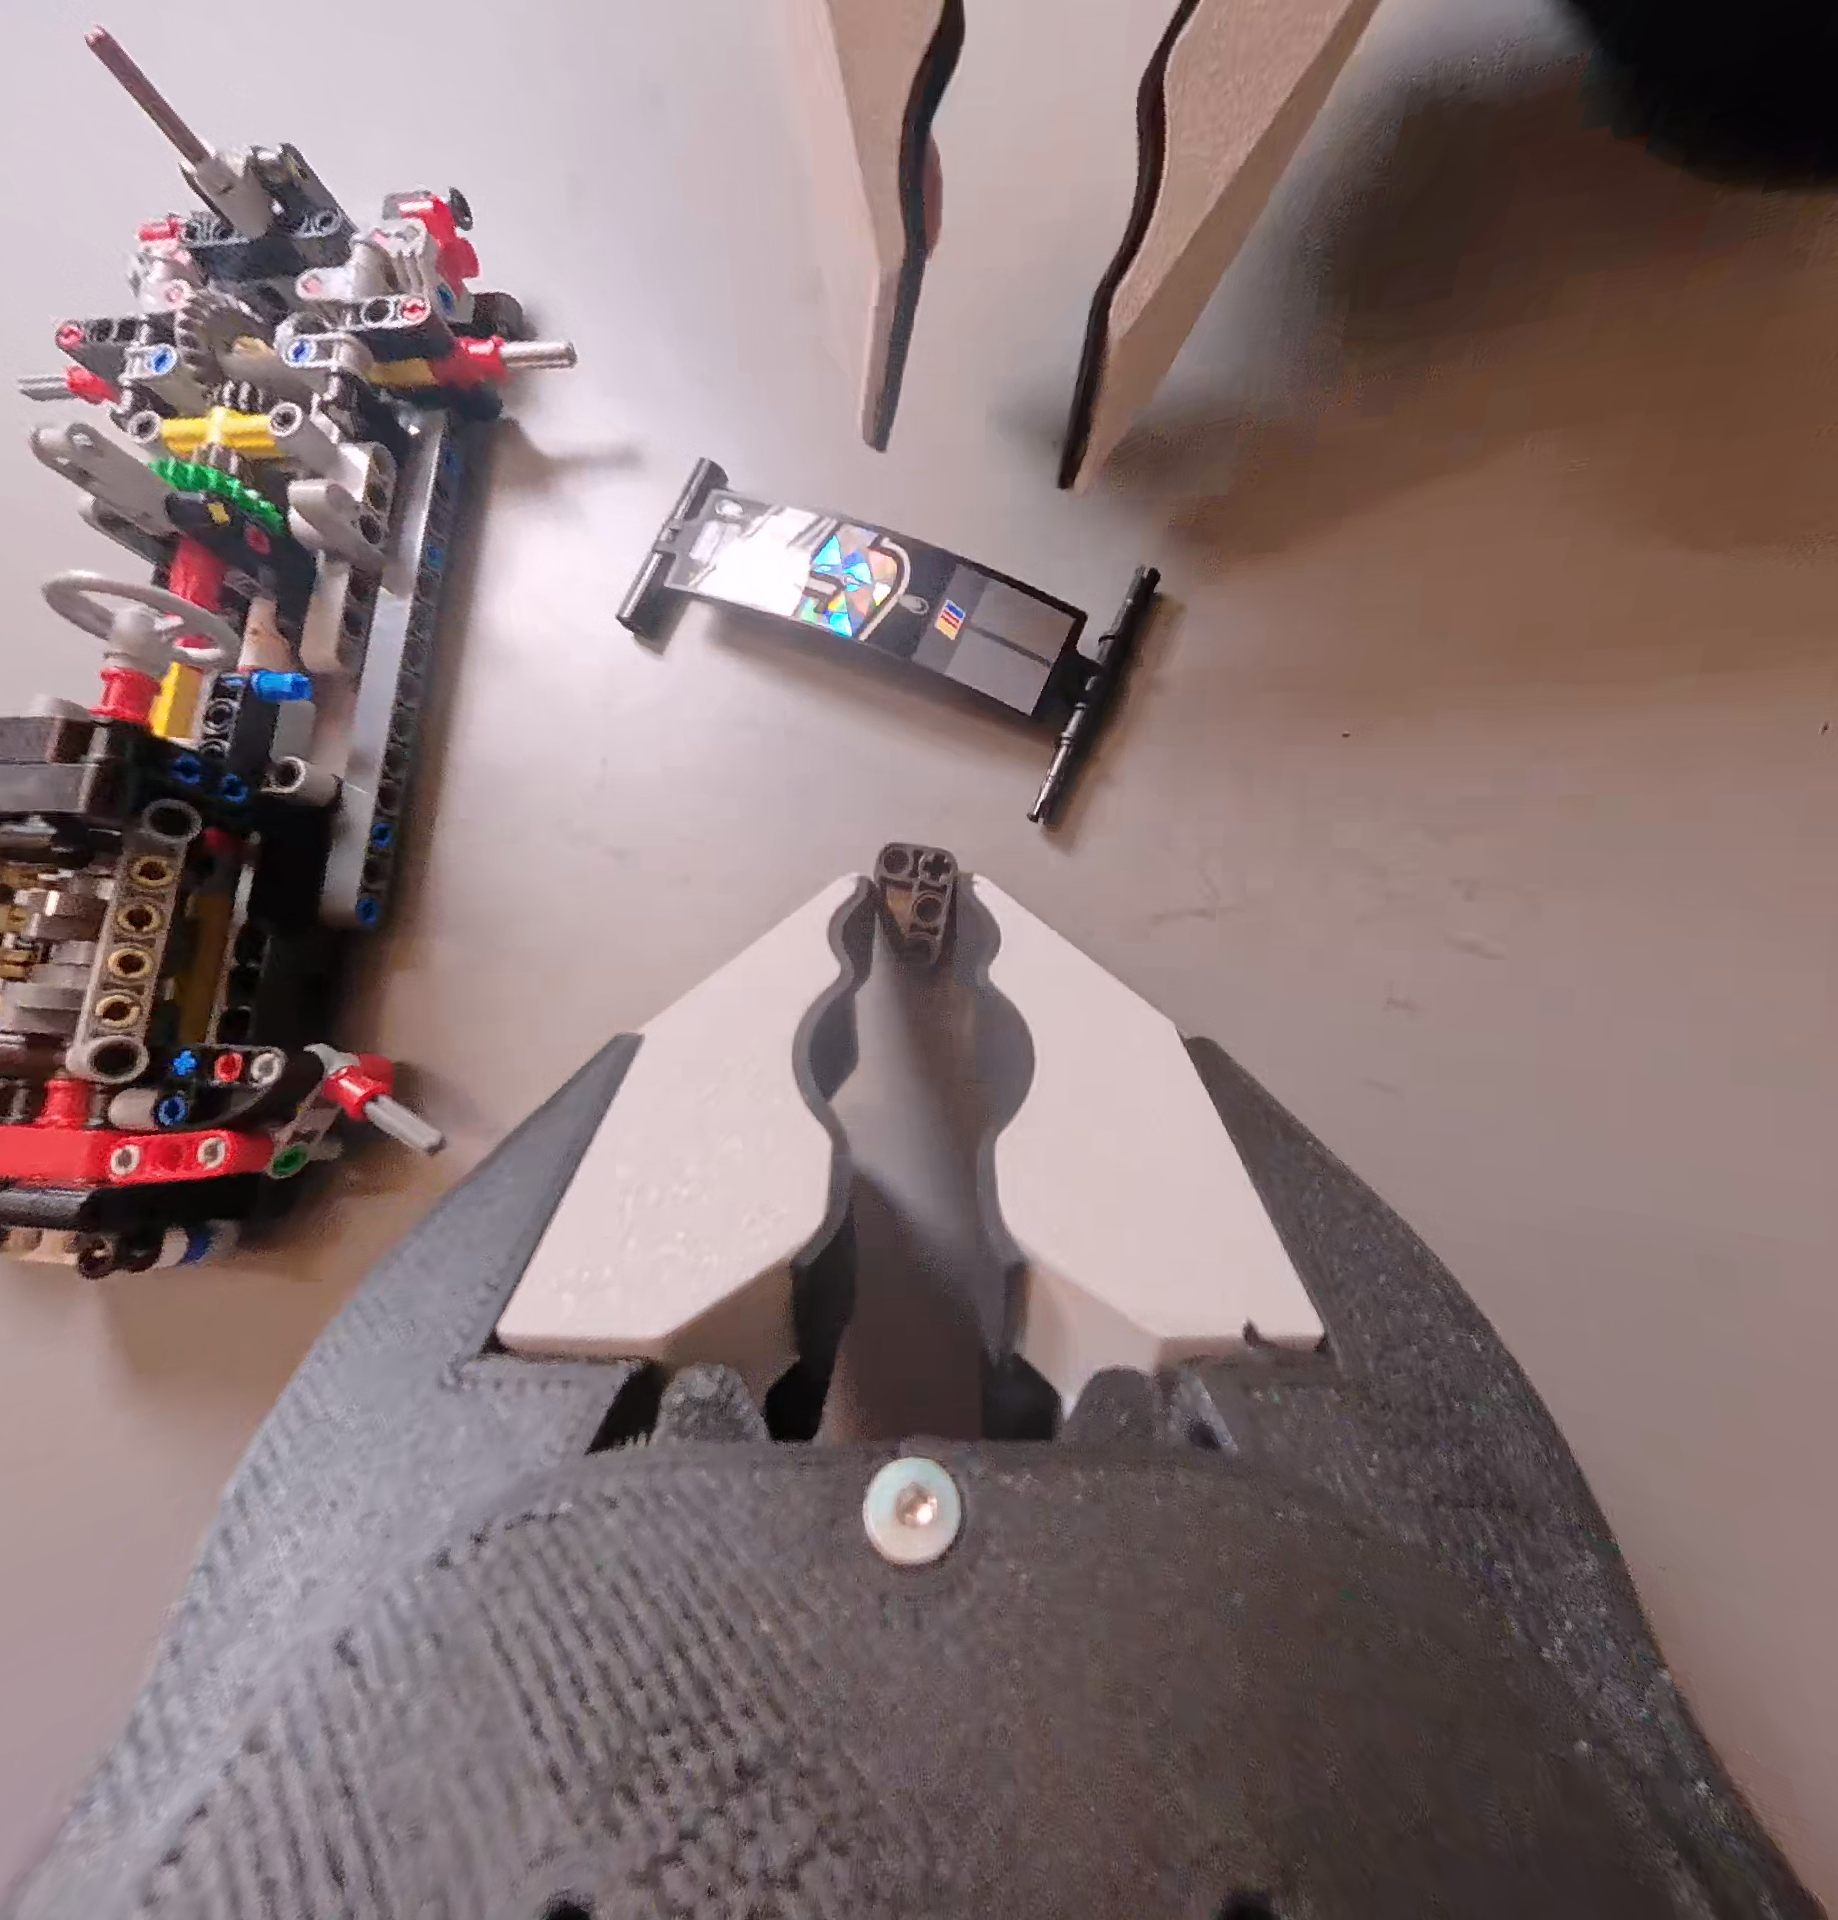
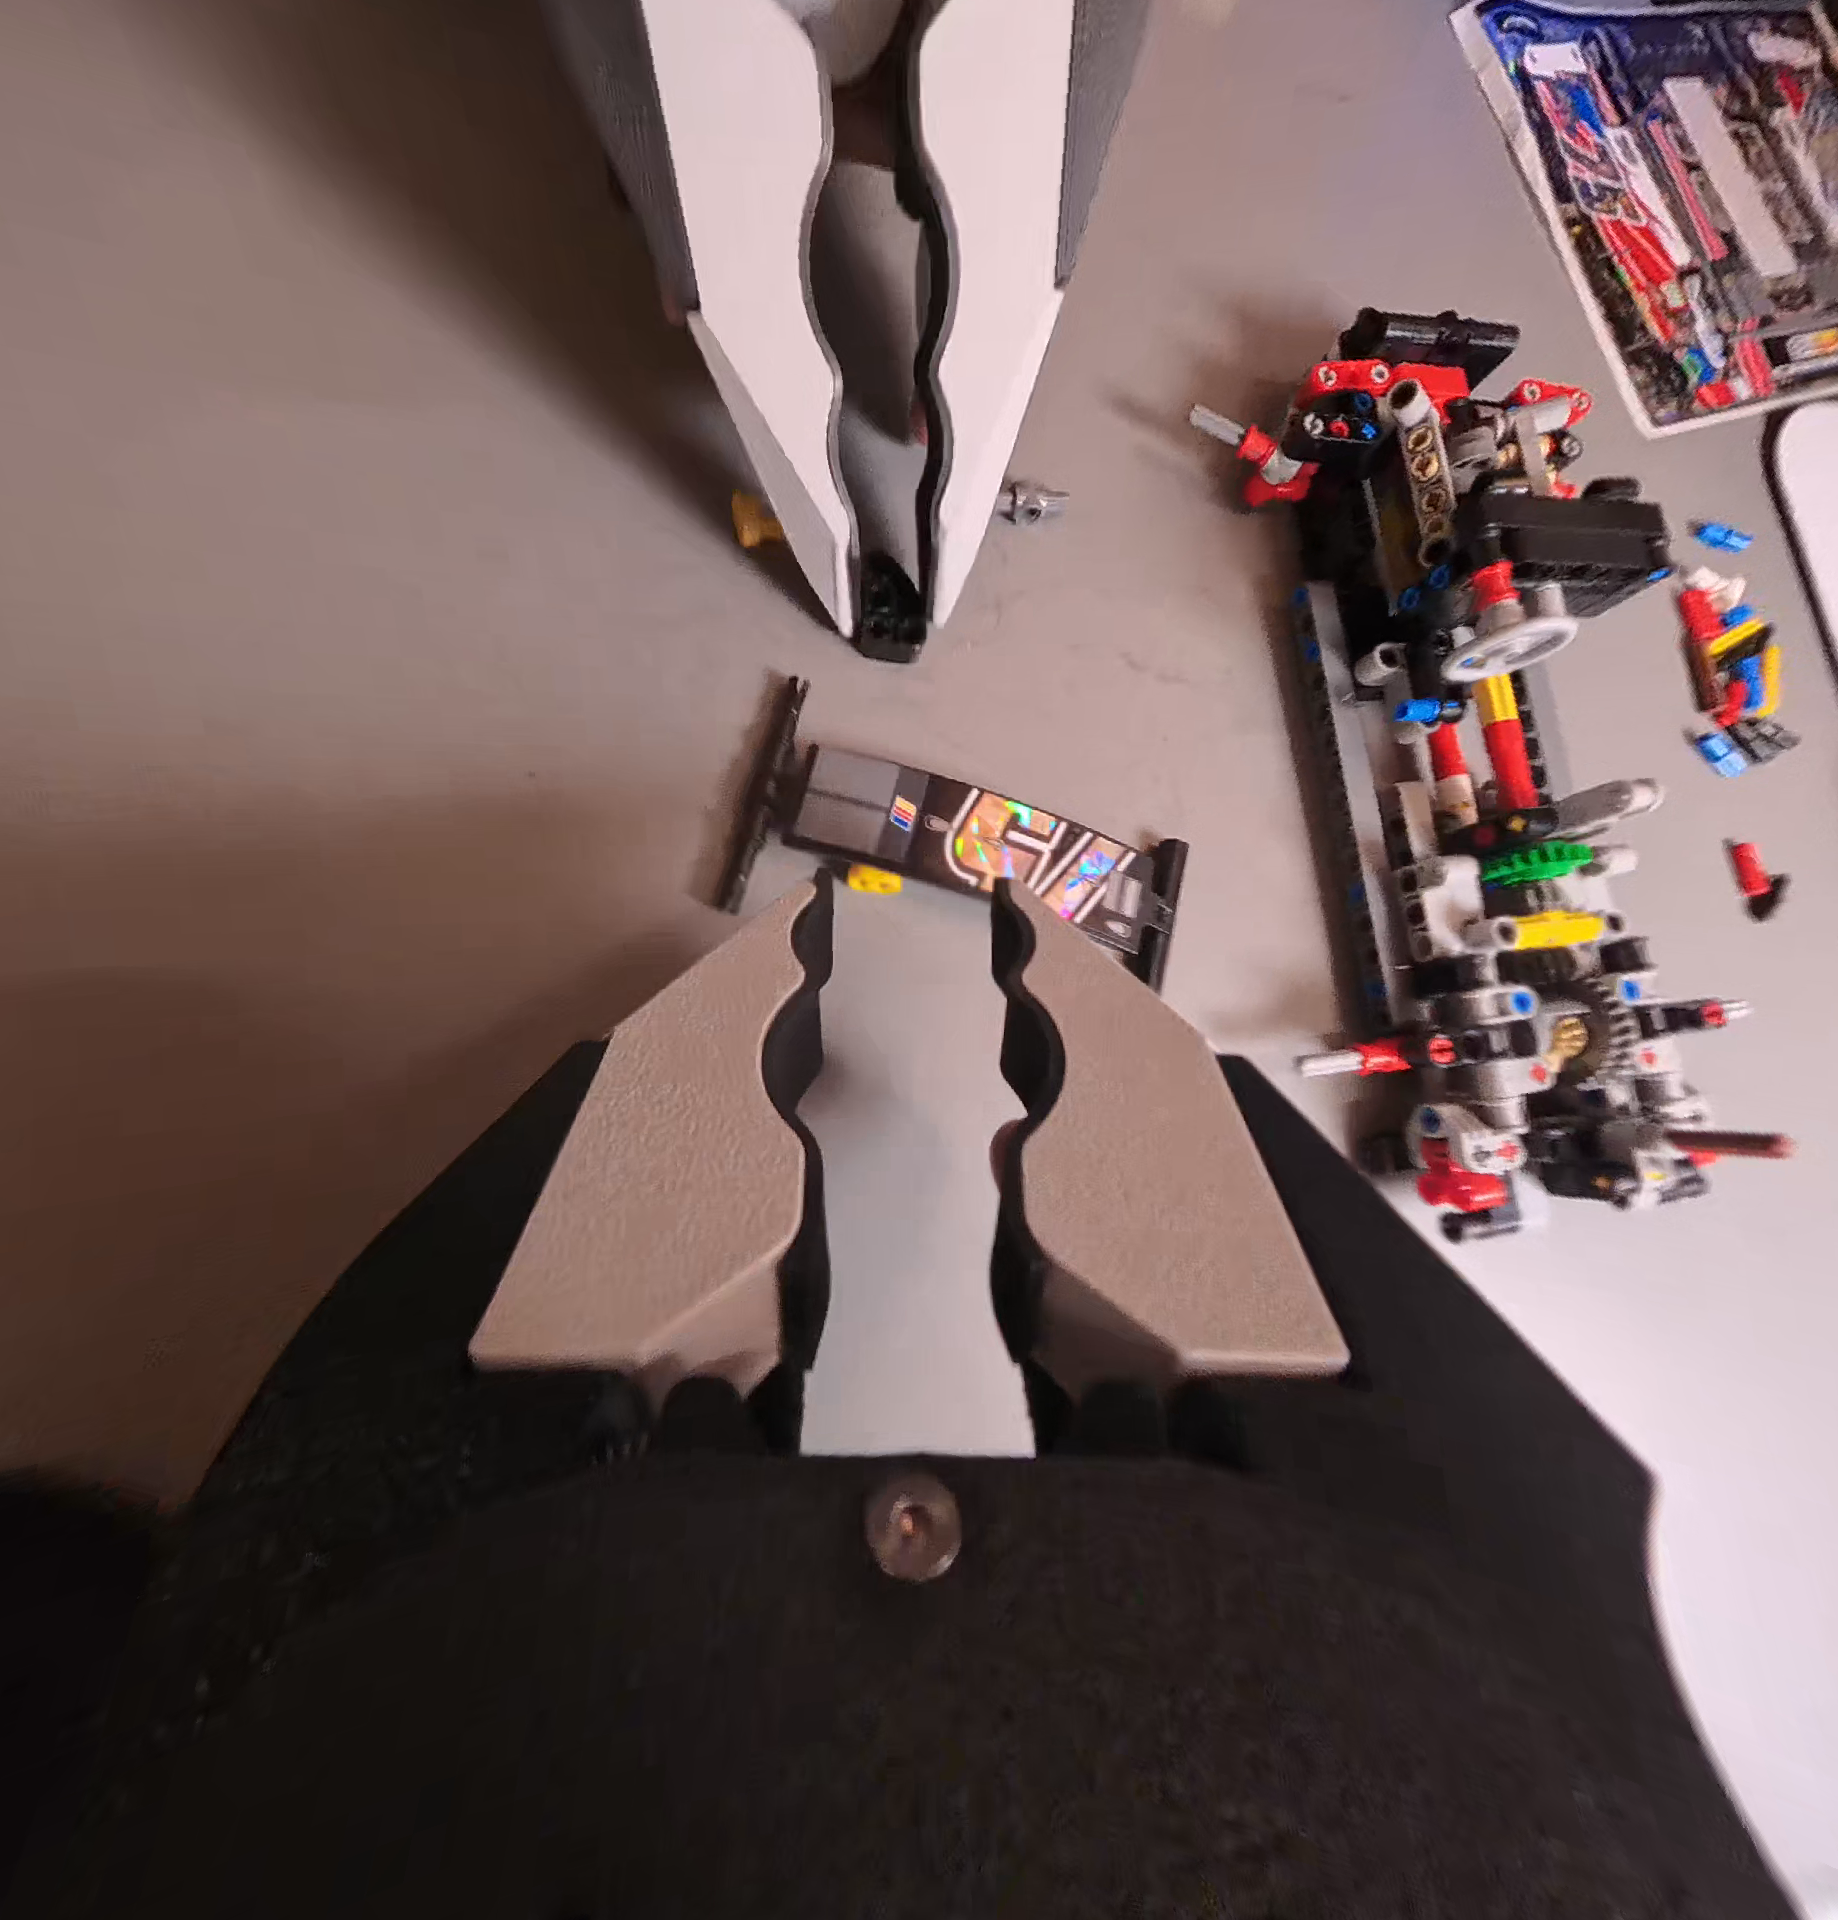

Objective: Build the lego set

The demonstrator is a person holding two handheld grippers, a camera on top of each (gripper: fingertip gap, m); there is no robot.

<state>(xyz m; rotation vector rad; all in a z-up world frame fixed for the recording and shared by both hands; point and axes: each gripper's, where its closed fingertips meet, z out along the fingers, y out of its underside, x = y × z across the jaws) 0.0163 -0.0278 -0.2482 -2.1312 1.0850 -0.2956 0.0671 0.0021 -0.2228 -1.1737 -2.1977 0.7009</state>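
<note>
Far left in the left wrist view: half-built chassis (image 1: 219, 665), gears and steering wheel fitted, bodywork lacking. Mid-table: stickered wing panel (image 1: 884, 613), unattached. Left gripper (image 1: 915, 883) clamped on small dark connector (image 1: 917, 896); right gripper (image 2: 910, 904) spread, empty, beside panel.

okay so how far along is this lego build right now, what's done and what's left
Done: a long chassis stands assembled, with gears, axles and a steering wheel. In hand: the left gripper is shut on a small dark connector piece; the right gripper is open over the black stickered panel, which lies apart from the chassis. Left: fitting that panel and the loose small pieces beside the chassis.
</note>
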